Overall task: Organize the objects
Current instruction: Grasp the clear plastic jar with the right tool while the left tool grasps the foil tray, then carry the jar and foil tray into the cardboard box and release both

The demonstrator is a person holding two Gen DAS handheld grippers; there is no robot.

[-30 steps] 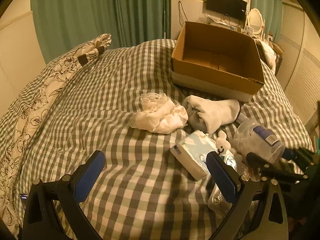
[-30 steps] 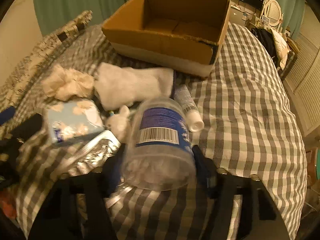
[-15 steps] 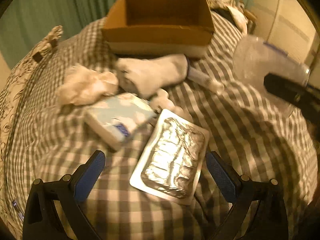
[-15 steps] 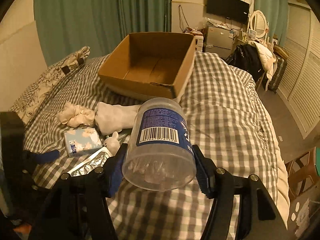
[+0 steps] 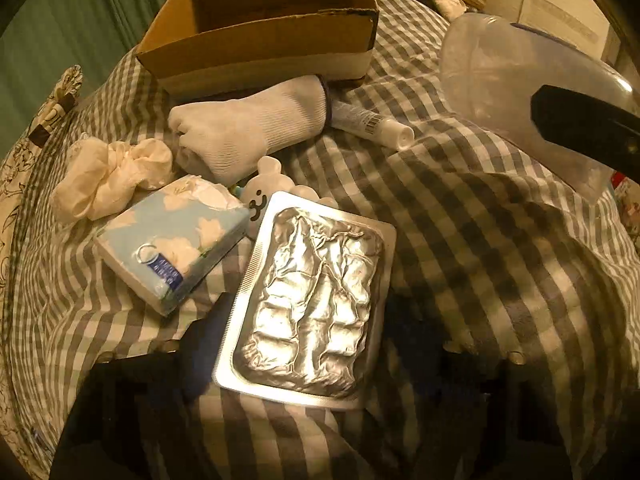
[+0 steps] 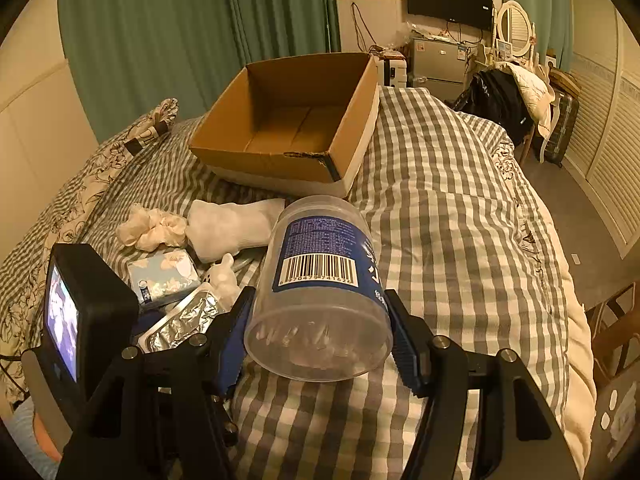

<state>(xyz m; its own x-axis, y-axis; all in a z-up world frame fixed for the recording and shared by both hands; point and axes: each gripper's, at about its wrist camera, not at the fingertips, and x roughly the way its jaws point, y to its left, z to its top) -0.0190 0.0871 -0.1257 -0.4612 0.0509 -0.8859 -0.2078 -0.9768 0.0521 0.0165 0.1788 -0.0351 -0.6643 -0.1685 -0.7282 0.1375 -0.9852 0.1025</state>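
My right gripper is shut on a clear plastic jar with a blue label and holds it above the checked bed; the jar also shows in the left wrist view. My left gripper is down at a silver foil blister pack, its fingers dark on both sides of the pack; whether they grip it is unclear. An open, empty cardboard box stands at the back.
Near the pack lie a blue tissue packet, a cream scrunchie, a white sock, a small white bunny toy and a white tube. A floral pillow lies left; furniture stands right.
My left gripper moved down and forward over the foil pack, which now lies between its fingers. My right gripper lifted the jar off the bed and holds it higher.
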